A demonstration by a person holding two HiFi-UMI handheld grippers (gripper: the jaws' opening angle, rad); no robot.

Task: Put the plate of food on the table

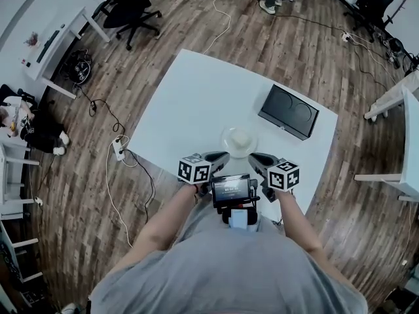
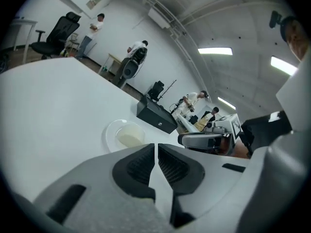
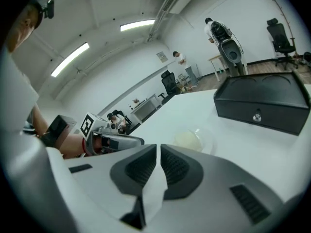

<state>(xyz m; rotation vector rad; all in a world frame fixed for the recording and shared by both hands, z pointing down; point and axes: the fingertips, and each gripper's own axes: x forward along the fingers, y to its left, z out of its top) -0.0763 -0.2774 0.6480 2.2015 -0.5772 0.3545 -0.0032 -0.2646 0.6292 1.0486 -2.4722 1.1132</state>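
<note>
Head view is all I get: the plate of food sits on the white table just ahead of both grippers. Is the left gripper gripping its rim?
Observer: No. The left gripper view shows the left gripper with its jaws together and nothing between them. The plate lies on the table ahead of it, apart.
Operator: And the right one?
Observer: The right gripper is also closed on nothing. In its own view the plate lies beyond the jaw tips, with the black case further back.
</note>
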